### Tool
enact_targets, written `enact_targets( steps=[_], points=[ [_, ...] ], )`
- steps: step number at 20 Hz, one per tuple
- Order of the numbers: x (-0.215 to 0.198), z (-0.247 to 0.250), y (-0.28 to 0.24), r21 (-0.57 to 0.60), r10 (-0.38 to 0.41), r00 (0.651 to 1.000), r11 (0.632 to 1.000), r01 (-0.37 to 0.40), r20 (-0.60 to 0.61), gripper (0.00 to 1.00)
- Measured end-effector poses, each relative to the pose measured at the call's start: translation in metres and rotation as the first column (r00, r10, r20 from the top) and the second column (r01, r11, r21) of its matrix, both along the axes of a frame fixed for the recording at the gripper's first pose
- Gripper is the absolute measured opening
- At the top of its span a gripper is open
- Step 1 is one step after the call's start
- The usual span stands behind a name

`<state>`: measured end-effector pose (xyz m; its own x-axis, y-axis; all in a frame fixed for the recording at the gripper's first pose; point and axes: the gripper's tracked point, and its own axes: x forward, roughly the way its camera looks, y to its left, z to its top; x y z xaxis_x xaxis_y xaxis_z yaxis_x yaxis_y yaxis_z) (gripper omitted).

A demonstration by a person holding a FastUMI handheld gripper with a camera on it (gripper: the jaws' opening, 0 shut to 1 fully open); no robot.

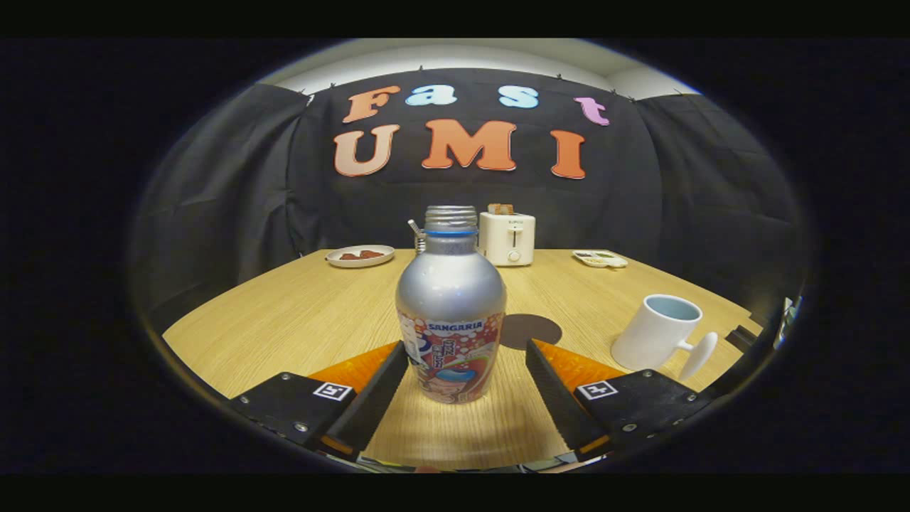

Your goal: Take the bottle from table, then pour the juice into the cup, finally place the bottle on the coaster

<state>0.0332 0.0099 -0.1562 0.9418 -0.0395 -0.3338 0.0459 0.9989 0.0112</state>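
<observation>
Spreading our gripper [466, 355] wide around the untouched bottle [451, 313], we see wooden table [284, 320], mug [657, 333] at two o'clock.

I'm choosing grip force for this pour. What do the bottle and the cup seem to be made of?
The bottle, standing between the open gripper's fingers, looks like thin metal: matte silver shoulder, threaded neck, glossy printed wrap below. The cup, beyond the right finger, looks like glazed ceramic: smooth white wall, thick rim, though hard plastic is possible.
</observation>
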Motion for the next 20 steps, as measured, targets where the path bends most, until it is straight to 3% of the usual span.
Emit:
enact_targets(
  steps=[6,8,9,13,17,20],
  points=[
    [0.015,-0.015,0.009,-0.051,0.026,1.000,0.998,-0.026,-0.015,0.97],
    [0.005,-0.007,0.004,-0.079,0.017,1.000,0.997,-0.017,0.001,0.76],
    [0.003,-0.003,0.004,-0.073,0.013,1.000,0.997,-0.012,0.006,0.76],
    [-0.002,0.016,0.014,0.139,0.008,0.999,0.990,-0.013,0.039,0.76],
    [0.001,0.036,0.008,0.329,-0.023,0.997,0.944,-0.004,0.076,0.76],
    [0.009,0.038,-0.016,0.414,-0.090,0.994,0.908,0.055,0.065,0.75]
  ],
)
